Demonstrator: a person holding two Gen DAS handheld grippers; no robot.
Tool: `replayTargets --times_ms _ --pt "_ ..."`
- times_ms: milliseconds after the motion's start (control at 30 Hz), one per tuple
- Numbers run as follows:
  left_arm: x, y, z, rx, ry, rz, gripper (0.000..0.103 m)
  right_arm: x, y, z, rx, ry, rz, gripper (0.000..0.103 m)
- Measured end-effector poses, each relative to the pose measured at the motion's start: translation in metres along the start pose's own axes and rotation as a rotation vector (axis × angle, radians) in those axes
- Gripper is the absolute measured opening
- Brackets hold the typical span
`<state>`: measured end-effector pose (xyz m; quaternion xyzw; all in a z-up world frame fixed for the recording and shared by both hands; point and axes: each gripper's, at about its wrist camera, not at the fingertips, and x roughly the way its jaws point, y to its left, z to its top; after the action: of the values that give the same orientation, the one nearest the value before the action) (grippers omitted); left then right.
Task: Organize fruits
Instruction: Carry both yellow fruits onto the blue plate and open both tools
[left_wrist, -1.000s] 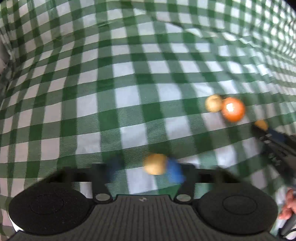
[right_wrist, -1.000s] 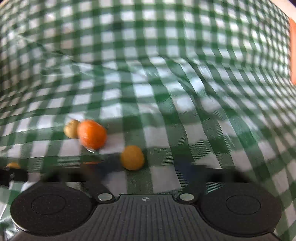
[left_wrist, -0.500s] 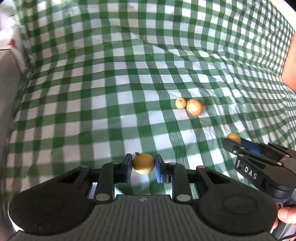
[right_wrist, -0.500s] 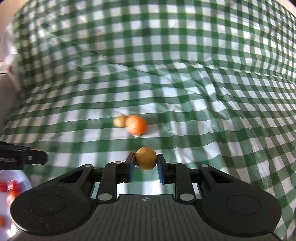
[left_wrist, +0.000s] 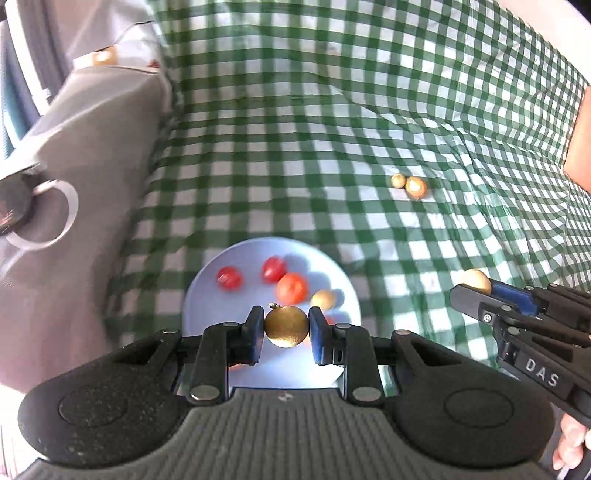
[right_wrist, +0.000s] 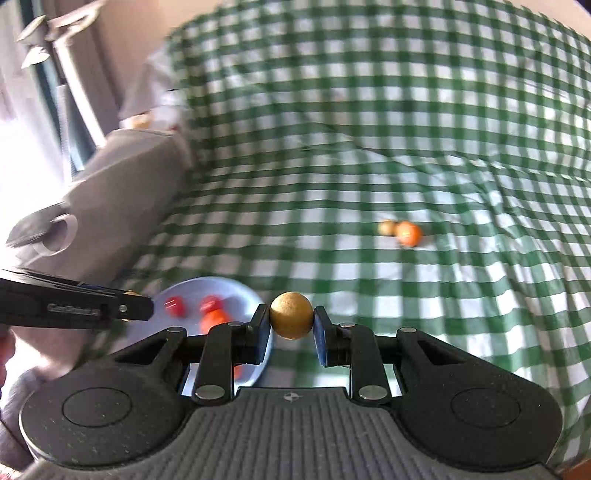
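We hold a round golden-brown fruit (left_wrist: 286, 327) with a small stem nub in our left claw (left_wrist: 286, 334), both pads pressed to its sides, above the near part of a pale blue plate (left_wrist: 207, 284). Our right claw (right_wrist: 291, 332) clamps a second fruit (right_wrist: 291, 320), dull yellow and speckled, over the green-checked cloth (right_wrist: 369, 147) just at 3 o'clock of the plate (right_wrist: 236, 291). In the left view the right claw (left_wrist: 476, 291) shows at 3 o'clock, a yellow ball (left_wrist: 475, 279) at its tips.

On the plate lie two red fruits (left_wrist: 229, 277) (left_wrist: 273, 269), an orange-red one (left_wrist: 291, 288) and a small yellowish one (left_wrist: 323, 299), the last two close together at the plate's 3 o'clock side. The plate's 9 o'clock half and near part show bare blue.

Far off at 1 o'clock on the cloth, a small tan fruit (left_wrist: 397, 180) touches an orange one (left_wrist: 416, 187). The cloth between them and the plate is wrinkled but open. At 9 to 10 o'clock a grey cover (left_wrist: 92, 147) borders the cloth, with a metal ring (left_wrist: 68, 210) on it; the plate sits near that border.
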<state>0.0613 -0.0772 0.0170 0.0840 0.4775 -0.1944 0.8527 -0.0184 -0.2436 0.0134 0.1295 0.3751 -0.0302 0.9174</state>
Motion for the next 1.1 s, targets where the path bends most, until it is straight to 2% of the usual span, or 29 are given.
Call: replayTargets --times_ms 267,567,767,1100 --pt "-0.052 0.038 -0.048 -0.05 -0.038 0.005 0.028 -0.044 0.061 -0.021 -0.09 -0.006 0.086 0.026" --pt "-0.071 0.053 -0.084 -0.054 -0.071 0.022 0.028 -0.067 0.096 -0.057 -0.198 -0.011 0.095 0.026" --pt "-0.069 0.055 -0.086 -0.052 -0.073 0.021 0.028 -0.064 0.106 -0.062 -0.243 0.001 0.085 0.026" --pt "-0.058 0.053 -0.08 -0.04 -0.047 0.026 0.028 -0.051 0.102 -0.061 -0.229 0.034 0.073 0.026"
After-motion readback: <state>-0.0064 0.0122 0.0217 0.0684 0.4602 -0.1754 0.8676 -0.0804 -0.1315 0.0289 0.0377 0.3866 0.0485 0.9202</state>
